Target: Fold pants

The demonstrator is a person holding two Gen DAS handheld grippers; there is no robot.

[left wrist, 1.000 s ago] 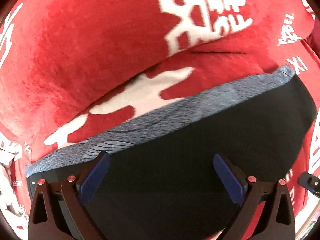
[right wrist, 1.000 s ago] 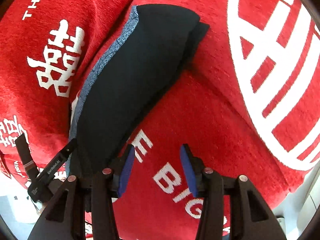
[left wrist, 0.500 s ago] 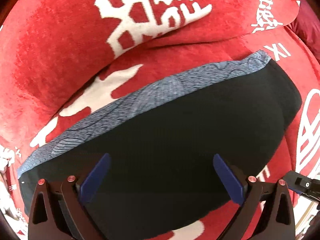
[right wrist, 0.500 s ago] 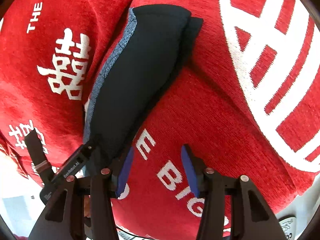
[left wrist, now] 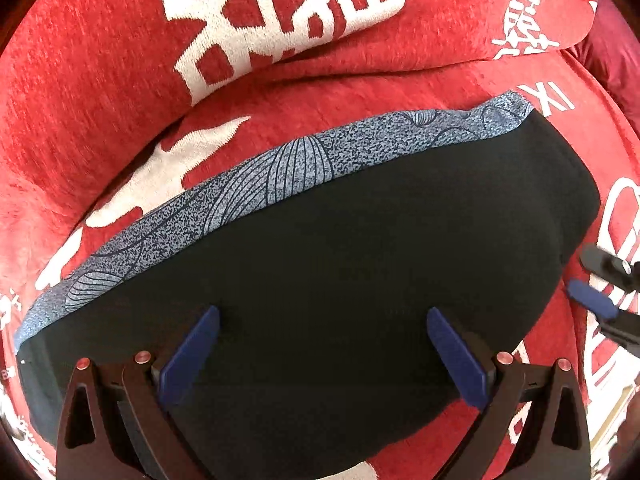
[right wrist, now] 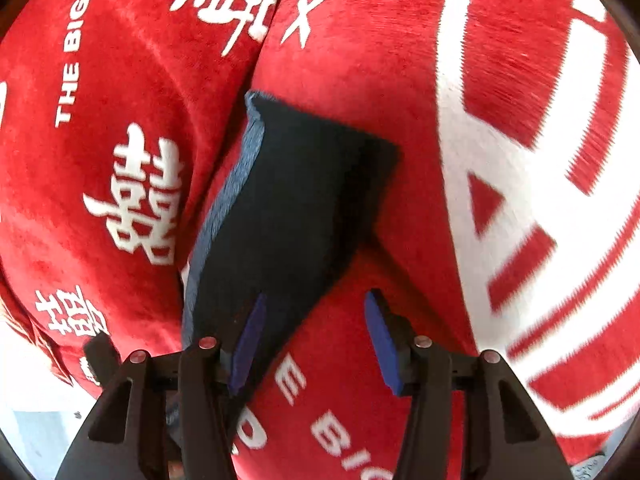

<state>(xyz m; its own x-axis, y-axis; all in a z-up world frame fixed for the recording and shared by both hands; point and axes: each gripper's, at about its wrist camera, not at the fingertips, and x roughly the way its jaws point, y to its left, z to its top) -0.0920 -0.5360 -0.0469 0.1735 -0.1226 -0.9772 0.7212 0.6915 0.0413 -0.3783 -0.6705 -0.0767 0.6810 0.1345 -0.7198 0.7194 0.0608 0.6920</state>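
A: Black pants (left wrist: 360, 280), already folded down to one long bundle with a blue patterned waistband (left wrist: 280, 168) along its far edge, lie on the red blanket (left wrist: 100, 80), close under the printed cushion (left wrist: 280, 20); what has changed?

B: Left gripper (left wrist: 320, 356) has slid along the bundle; a second ago the waistband sat close above its fingers, now they hang over the black middle; they stand wide apart, holding nothing.

A: And the other?

B: Right gripper (right wrist: 312, 344) has swung in toward the near end of the bundle; its fingers have just been opening and stand about half apart; the left one (right wrist: 248, 344) overlaps the cloth's edge, the right one is over bare blanket; nothing is pinched, so it grips nothing.

A: Meaning?

B: My guess is that both are lining up for a further fold or a tidy-up; neither has a hold yet.

A: Counts?

B: One pair of pants; one waistband; one blanket; one cushion; two grippers, two fingers each.
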